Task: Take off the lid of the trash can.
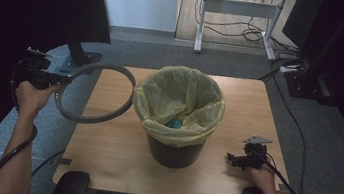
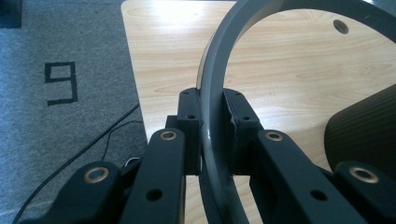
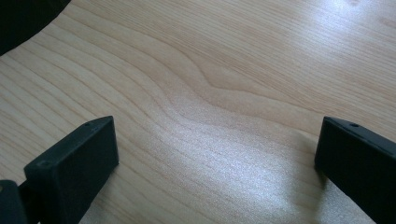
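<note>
Left hand-held gripper (image 2: pixel 212 126) clamps grey ring (image 1: pixel 94 93) beside lined bin (image 1: pixel 178 113); right hand-held gripper (image 3: pixel 215 149) gapes.

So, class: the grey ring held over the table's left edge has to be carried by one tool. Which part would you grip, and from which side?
Grip the thin band of the grey ring at its outer left arc, coming from the left, away from the bin. The band is flat and narrow, so pads close on its two faces, as the left tool does now. The table side near the bin is crowded.

Lined bin (image 1: pixel 177 115) w/ blue item (image 1: pixel 175 123), table (image 1: pixel 229 182)
</note>
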Demonstrator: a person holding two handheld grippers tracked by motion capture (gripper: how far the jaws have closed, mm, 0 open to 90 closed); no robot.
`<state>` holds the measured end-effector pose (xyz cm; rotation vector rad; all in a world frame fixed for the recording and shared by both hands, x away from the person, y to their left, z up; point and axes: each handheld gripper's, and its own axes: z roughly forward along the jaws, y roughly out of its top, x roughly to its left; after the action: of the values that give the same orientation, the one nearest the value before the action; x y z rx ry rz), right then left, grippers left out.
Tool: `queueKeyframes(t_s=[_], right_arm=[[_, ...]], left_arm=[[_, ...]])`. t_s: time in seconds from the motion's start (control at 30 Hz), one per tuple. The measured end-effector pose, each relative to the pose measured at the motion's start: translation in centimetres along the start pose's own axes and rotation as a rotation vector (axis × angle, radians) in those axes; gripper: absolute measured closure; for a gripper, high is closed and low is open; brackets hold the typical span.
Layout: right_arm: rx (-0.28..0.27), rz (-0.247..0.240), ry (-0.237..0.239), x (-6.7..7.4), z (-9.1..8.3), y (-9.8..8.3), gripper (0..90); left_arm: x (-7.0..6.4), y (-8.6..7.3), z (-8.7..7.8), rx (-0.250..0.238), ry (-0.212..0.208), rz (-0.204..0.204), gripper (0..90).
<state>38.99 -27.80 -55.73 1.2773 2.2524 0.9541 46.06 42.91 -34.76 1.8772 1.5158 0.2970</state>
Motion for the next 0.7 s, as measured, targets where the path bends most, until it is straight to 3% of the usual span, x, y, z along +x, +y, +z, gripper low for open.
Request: queueKeyframes(t_s=[0.23, 0.7], right_arm=[[0.001, -0.001, 0.0, 0.0, 0.0, 0.0, 0.0], [0.001, -0.001, 0.0, 0.0, 0.0, 0.0, 0.0]], left_arm=[[-0.1, -1.1, 2.0, -0.011, -0.013, -0.003, 78.7], [0.1, -2.6, 4.5, -0.028, -0.023, -0.025, 78.6]])
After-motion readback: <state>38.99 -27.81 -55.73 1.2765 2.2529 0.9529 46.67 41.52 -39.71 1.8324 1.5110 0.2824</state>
